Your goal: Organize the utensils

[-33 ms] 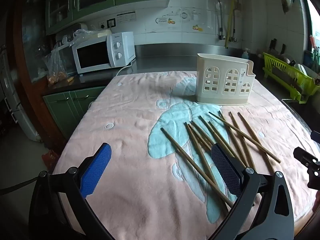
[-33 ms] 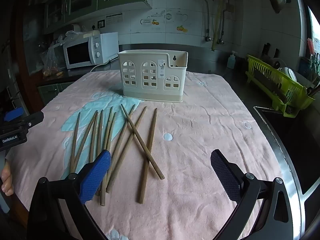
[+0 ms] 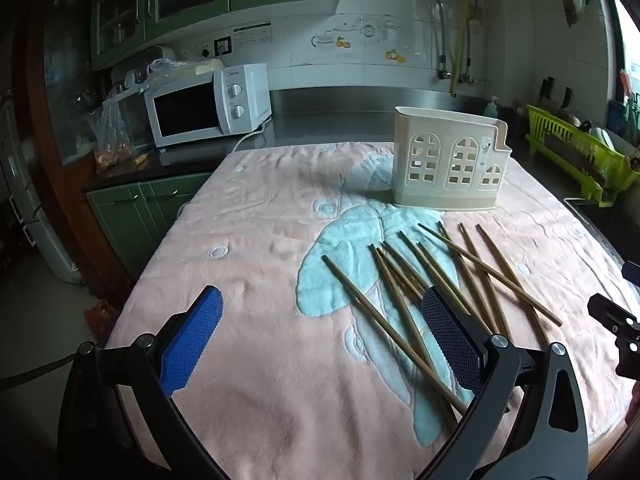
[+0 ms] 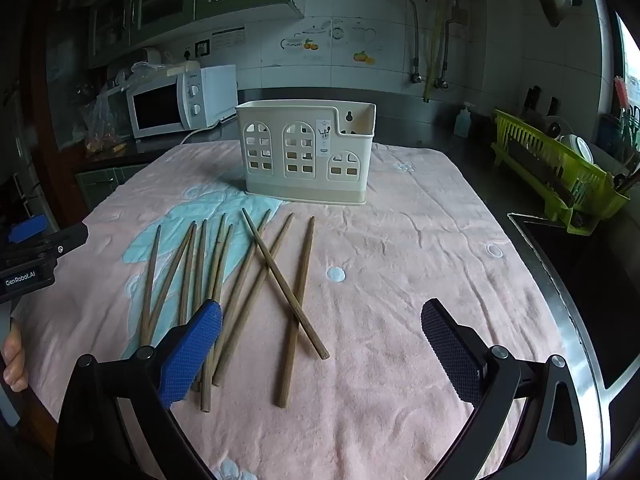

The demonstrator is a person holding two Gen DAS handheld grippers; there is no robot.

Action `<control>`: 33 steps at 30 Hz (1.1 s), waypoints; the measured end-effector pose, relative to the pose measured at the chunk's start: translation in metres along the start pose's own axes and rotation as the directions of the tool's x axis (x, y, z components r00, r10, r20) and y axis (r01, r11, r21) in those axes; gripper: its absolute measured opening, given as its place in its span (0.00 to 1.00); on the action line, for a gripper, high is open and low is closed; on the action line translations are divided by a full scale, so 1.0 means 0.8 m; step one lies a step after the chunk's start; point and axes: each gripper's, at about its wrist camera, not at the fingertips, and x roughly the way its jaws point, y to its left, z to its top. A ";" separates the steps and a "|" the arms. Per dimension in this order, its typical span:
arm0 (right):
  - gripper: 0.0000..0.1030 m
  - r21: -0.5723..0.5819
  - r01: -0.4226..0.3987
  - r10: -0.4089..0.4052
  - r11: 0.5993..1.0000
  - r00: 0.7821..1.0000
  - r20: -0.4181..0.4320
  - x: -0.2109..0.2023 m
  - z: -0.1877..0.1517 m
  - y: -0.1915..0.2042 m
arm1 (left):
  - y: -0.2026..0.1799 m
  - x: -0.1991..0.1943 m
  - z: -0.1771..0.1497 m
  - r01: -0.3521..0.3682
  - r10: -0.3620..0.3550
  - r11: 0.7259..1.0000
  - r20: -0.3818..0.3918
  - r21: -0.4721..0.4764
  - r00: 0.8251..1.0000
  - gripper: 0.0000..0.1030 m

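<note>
Both our left tongs [image 3: 322, 344] and right tongs [image 4: 322, 348] gaped empty, chopsticks [image 4: 240, 280] scattered ahead, holder [image 4: 306, 152] beyond apparently unfilled.

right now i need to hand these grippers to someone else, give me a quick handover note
Left gripper: open, empty, over the pink towel, with the chopsticks mostly on its right.
Right gripper: open, empty, with the near ends of the chopsticks just ahead of it.
Chopsticks: all lying loose on the towel, a few crossed, in front of the cream utensil holder.
Holder: upright at the far side of the towel; no chopsticks show above its rim.
Done: nothing yet.
Left: pick up every chopstick and stand it in the holder.
</note>
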 end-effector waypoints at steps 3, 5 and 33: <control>0.94 0.003 -0.002 0.002 1.000 1.000 0.000 0.001 0.000 0.000 | 0.002 0.001 0.001 -0.005 0.004 1.000 -0.009 -0.016 1.000 0.96; 0.94 0.003 -0.004 0.004 1.000 1.000 0.000 0.001 0.001 0.000 | -0.001 0.001 0.002 -0.009 0.009 1.000 -0.010 -0.009 1.000 0.96; 0.94 0.008 -0.018 0.018 1.000 1.000 -0.018 0.010 0.002 -0.004 | -0.007 -0.007 0.004 -0.027 0.025 0.999 0.041 0.047 0.999 0.96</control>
